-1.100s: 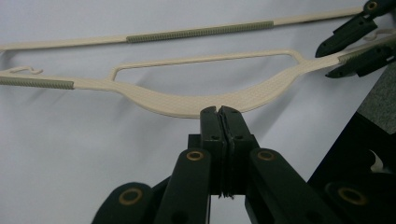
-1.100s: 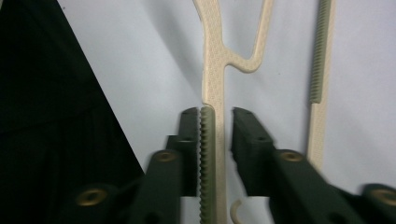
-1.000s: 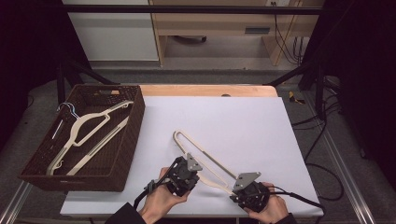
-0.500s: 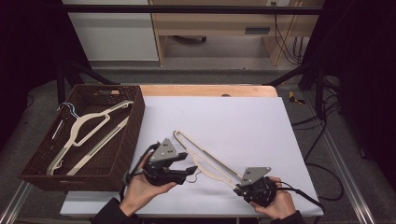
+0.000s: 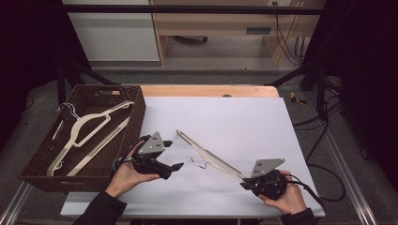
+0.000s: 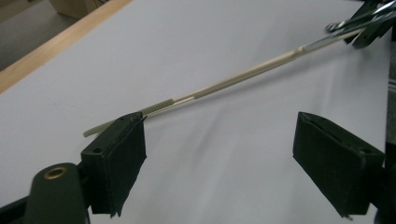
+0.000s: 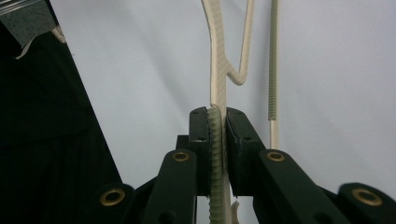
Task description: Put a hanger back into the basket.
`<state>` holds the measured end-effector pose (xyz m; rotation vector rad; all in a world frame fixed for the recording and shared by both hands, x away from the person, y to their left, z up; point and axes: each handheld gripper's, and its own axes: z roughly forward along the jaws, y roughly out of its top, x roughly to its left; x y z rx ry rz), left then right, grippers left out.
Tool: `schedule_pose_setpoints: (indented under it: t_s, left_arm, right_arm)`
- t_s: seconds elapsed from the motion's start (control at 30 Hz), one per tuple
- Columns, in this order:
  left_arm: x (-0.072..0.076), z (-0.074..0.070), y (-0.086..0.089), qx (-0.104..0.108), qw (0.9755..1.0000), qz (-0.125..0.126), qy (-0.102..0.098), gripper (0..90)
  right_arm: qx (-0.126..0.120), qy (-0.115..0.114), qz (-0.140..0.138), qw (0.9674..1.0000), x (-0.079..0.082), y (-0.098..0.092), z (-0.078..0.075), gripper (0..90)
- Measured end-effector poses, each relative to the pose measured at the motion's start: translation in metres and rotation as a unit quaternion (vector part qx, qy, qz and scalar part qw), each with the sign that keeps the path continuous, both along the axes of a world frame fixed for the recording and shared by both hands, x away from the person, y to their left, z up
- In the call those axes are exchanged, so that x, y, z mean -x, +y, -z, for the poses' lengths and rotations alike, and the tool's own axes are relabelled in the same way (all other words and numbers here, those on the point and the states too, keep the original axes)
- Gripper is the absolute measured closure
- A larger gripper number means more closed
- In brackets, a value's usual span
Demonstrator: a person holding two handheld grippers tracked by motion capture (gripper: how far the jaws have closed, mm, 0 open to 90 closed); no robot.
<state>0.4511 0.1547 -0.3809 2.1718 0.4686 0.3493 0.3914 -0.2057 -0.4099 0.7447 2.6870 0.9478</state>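
Right hand-held gripper (image 5: 247,183): clamped on one end of a cream hanger (image 5: 209,154), which is stretched across the white counter (image 5: 244,122) | left hand-held gripper (image 5: 176,155): jaws apart, nothing held, beside a basket (image 5: 136,117) where another hanger (image 5: 82,133) is kept.

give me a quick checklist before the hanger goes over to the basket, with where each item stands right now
1. Right gripper clamped on the loose hanger: ok, jaws shut on its ridged arm in the right gripper view.
2. Left gripper free to help: ok, jaws wide open with nothing between them.
3. Far end of the hanger supported: not ok, one gripper alone holds it, at one end.
4. Hanger's metal hook free of snags: cannot tell, too small.
5. Room in the basket: cannot tell, a hanger already lies inside.
6. Path to the basket: not ok, the left gripper sits in between.
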Motion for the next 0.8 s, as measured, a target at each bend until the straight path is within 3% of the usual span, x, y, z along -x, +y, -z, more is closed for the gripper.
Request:
schedule_pose_setpoints:
  t_s: [0.03, 0.2, 0.33, 0.43, 0.47, 0.53, 0.63, 0.67, 0.7, 0.8]
  left_arm:
    - [-0.005, 0.005, -0.007, -0.014, 0.9998, 0.016, -0.004, 16.2]
    - [-0.018, 0.016, -0.029, -0.035, 0.9978, 0.052, -0.020, 17.4]
    - [-0.026, 0.022, -0.049, -0.048, 0.9940, 0.087, -0.044, 21.7]
    - [-0.030, 0.026, -0.059, -0.038, 0.9927, 0.101, -0.053, 28.0]
    - [-0.032, 0.027, -0.062, -0.049, 0.9909, 0.109, -0.061, 30.8]
    - [-0.034, 0.030, -0.067, -0.044, 0.9904, 0.113, -0.066, 36.2]
    - [-0.038, 0.034, -0.071, -0.054, 0.9874, 0.129, -0.075, 44.9]
    - [-0.038, 0.037, -0.073, -0.047, 0.9880, 0.129, -0.070, 48.7]
    - [-0.040, 0.038, -0.073, -0.062, 0.9862, 0.134, -0.075, 51.5]
    - [-0.042, 0.042, -0.075, -0.074, 0.9842, 0.139, -0.080, 59.7]
  right_arm:
    - [-0.001, 0.001, 0.004, 1.0000, -0.001, -0.001, -0.001, 81.9]
    - [0.001, -0.001, 0.000, 1.0000, -0.001, -0.002, 0.000, 82.0]
    - [-0.005, 0.001, -0.002, 1.0000, -0.001, -0.003, 0.000, 82.0]
    - [-0.002, -0.001, 0.001, 1.0000, -0.001, -0.003, 0.000, 82.0]
    - [-0.002, 0.000, 0.001, 1.0000, -0.001, -0.003, 0.000, 81.9]
    - [-0.002, 0.001, -0.001, 1.0000, -0.002, -0.004, 0.001, 81.9]
    - [0.001, 0.001, -0.004, 1.0000, -0.002, -0.005, 0.001, 81.8]
    - [0.000, 0.002, -0.005, 1.0000, -0.002, -0.006, 0.001, 81.9]
    - [-0.002, 0.004, -0.003, 1.0000, -0.002, -0.006, 0.001, 81.8]
    - [0.002, 0.000, -0.004, 1.0000, -0.002, -0.006, 0.002, 81.3]
